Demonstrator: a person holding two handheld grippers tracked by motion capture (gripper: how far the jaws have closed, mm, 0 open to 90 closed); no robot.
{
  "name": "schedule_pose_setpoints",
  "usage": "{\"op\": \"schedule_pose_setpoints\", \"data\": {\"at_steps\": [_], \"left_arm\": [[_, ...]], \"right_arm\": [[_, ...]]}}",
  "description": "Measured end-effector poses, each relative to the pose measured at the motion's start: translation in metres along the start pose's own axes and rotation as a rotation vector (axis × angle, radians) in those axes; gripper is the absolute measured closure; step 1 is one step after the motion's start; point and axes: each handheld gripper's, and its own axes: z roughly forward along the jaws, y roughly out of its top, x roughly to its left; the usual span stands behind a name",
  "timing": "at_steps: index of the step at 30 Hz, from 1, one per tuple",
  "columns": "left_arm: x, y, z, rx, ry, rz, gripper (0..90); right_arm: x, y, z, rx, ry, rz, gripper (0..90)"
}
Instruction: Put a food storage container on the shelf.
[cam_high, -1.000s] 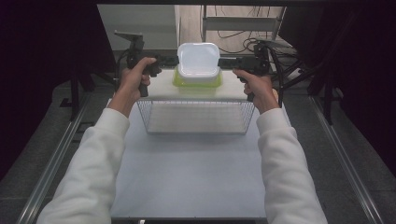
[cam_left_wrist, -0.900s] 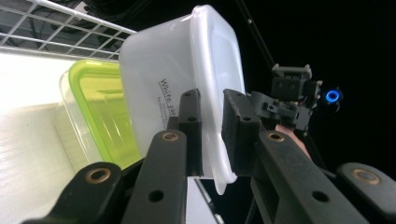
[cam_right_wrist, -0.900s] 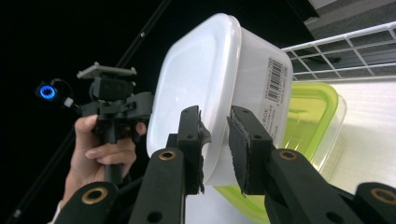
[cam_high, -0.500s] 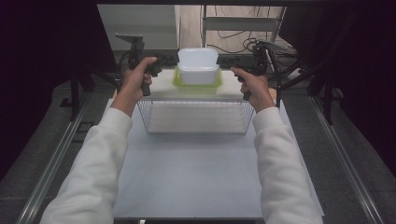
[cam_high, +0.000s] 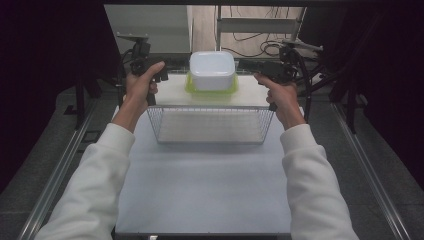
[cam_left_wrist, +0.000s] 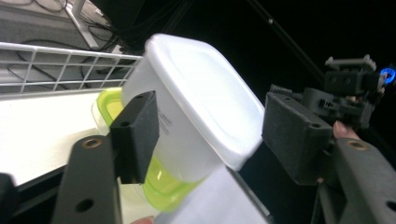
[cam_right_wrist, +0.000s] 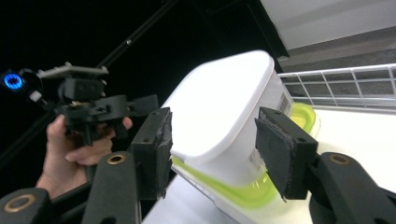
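Tub (cam_high: 212, 70), inverted on its green lid (cam_high: 212, 89) beyond the basket (cam_high: 212, 125), was flanked by both spread, just-opened hand-held grippers (cam_left_wrist: 205, 135) (cam_right_wrist: 212, 154), best withdrawn straight outward without nudging it.

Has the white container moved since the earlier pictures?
Yes. The white container has come down onto the green container behind the wire basket, no longer tilted.

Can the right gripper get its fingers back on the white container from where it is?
Probably yes: the right gripper is open, its jaws just opening, with the white container between them and nothing blocking.
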Motion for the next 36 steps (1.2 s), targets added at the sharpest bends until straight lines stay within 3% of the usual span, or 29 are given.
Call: {"op": "schedule_pose_setpoints", "data": {"at_steps": [3, 8, 11, 23, 27, 32, 36], "left_arm": [[-0.009, -0.005, -0.009, 0.007, 0.013, 0.051, 31.6], [-0.018, -0.016, -0.031, 0.036, 0.064, 0.121, 29.4], [-0.019, -0.025, -0.043, 0.047, 0.062, 0.143, 28.8], [-0.019, -0.082, -0.060, 0.125, 0.093, 0.245, 28.0], [-0.021, -0.105, -0.066, 0.154, 0.121, 0.277, 28.2], [-0.021, -0.140, -0.068, 0.207, 0.175, 0.303, 28.3], [-0.016, -0.171, -0.066, 0.243, 0.179, 0.290, 28.2]], "right_arm": [[0.004, -0.005, -0.008, 0.010, -0.017, -0.033, 43.6], [0.009, -0.017, -0.025, 0.067, -0.116, -0.142, 39.8], [0.011, -0.024, -0.033, 0.098, -0.152, -0.179, 37.8], [0.009, -0.065, -0.053, 0.169, -0.177, -0.234, 35.8], [0.012, -0.087, -0.060, 0.198, -0.193, -0.255, 34.8], [0.011, -0.123, -0.067, 0.233, -0.163, -0.273, 34.4], [0.006, -0.155, -0.071, 0.280, -0.156, -0.278, 33.8]]}}
